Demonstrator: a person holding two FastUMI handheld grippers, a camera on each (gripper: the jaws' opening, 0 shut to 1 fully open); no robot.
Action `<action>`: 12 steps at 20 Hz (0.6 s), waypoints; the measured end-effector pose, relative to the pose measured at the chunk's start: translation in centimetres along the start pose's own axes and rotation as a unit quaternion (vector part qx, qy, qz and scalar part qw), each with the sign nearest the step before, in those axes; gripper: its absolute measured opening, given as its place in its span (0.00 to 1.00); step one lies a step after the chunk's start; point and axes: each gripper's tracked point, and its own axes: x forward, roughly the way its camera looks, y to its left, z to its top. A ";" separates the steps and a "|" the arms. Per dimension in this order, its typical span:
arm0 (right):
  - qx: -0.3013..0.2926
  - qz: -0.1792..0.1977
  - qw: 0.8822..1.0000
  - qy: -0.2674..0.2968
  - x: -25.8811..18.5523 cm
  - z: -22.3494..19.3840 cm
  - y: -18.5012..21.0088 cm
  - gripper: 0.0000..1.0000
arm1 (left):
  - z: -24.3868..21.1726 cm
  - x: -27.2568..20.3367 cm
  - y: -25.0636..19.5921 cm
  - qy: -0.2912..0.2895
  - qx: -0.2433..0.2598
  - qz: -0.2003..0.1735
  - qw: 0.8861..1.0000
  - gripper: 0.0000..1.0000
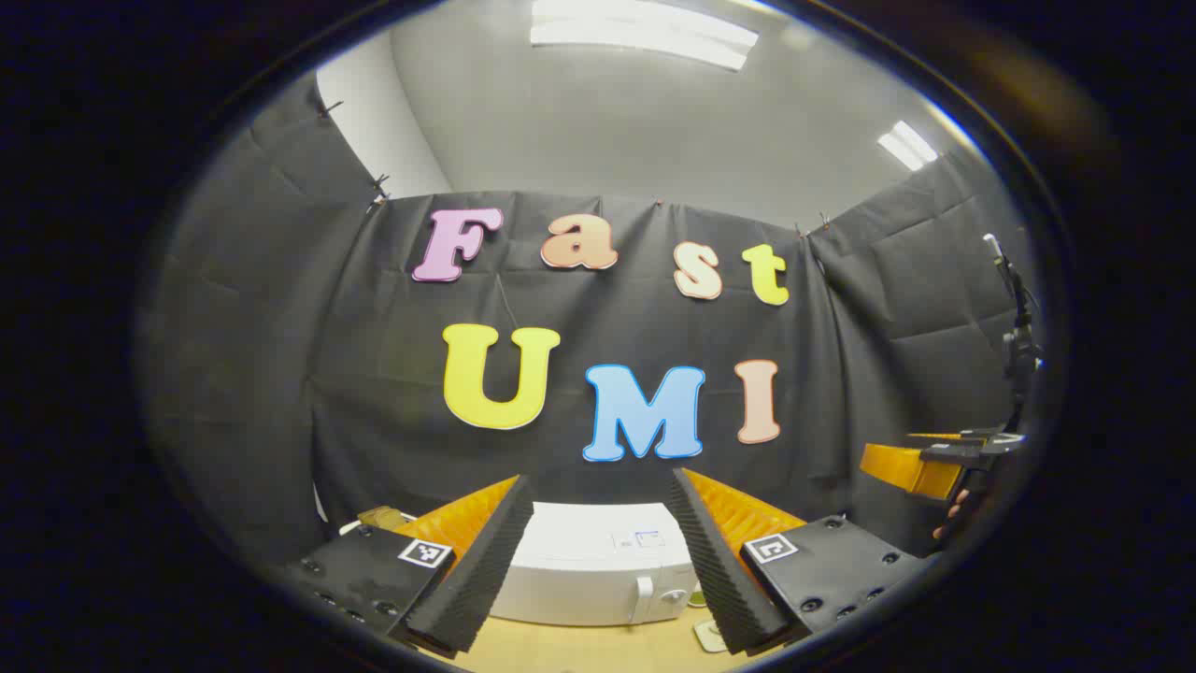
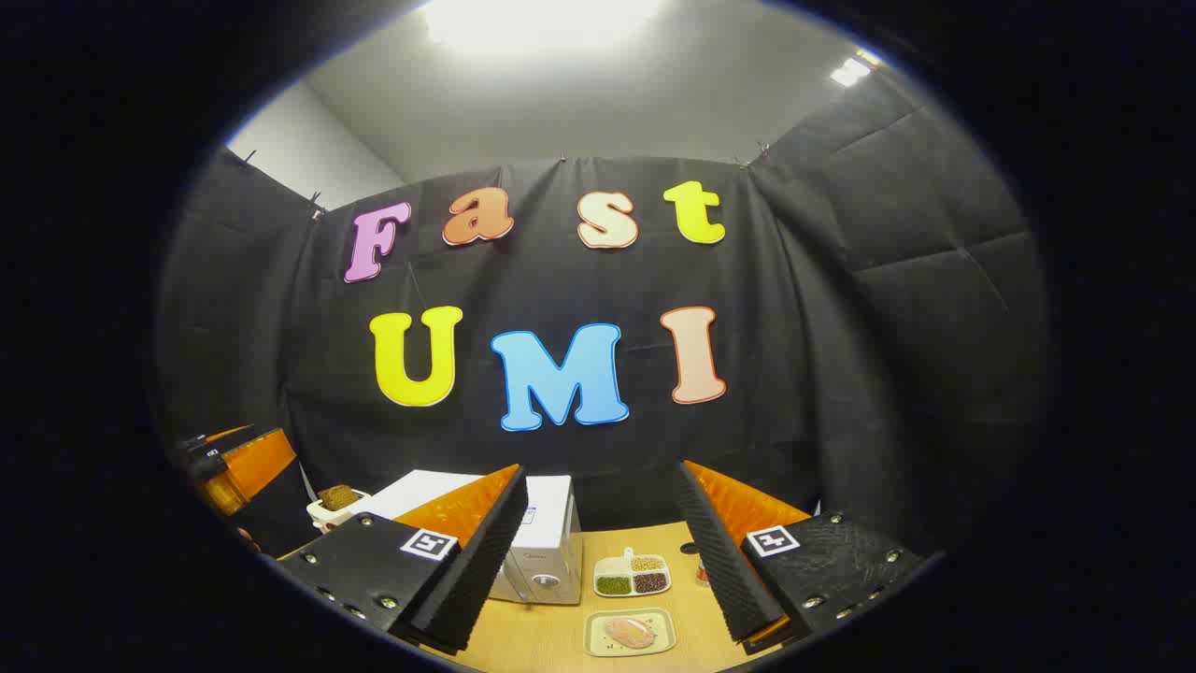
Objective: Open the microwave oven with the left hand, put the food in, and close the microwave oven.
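I count one microwave [image 1: 584,565], white, door closed, sitting on the wooden table [image 1: 579,650] straight ahead of my left gripper [image 1: 598,561]. Left fingers are spread wide, nothing between them; the microwave shows through the gap.

In the right gripper view the right gripper [image 2: 603,561] is also spread open and empty. Same microwave [image 2: 547,547] sits left of centre there. Two trays on the table [image 2: 561,636]: one sectioned tray [image 2: 633,576] with three compartments of grains or beans, just right of the microwave, and one flat tray [image 2: 630,633] nearer me holding the food [image 2: 628,632], a single pale piece. One small dish [image 2: 336,505] with something brown sits left of the microwave. Left gripper [image 2: 234,467] is visible at the far left edge.
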 end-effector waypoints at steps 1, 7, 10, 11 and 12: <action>-0.001 0.002 1.000 -0.001 0.3 0.1 -0.1 0.96 | 0.0 0.2 0.0 0.000 0.000 0.002 1.000 0.97; -0.012 0.006 1.000 -0.004 0.7 -0.1 -0.4 0.96 | -0.8 0.5 -1.2 0.006 0.011 0.003 1.000 0.98; -0.012 -0.002 1.000 -0.007 -0.1 0.0 0.0 0.96 | -1.6 -0.1 -1.6 0.014 0.013 -0.011 1.000 0.98; -0.012 -0.004 1.000 -0.008 -0.3 0.0 0.2 0.96 | -1.6 -0.1 -1.5 0.013 0.013 -0.016 1.000 0.99; -0.013 -0.008 1.000 -0.008 -0.7 -0.1 0.4 0.96 | -1.5 -0.3 -1.5 0.010 0.013 -0.020 1.000 0.97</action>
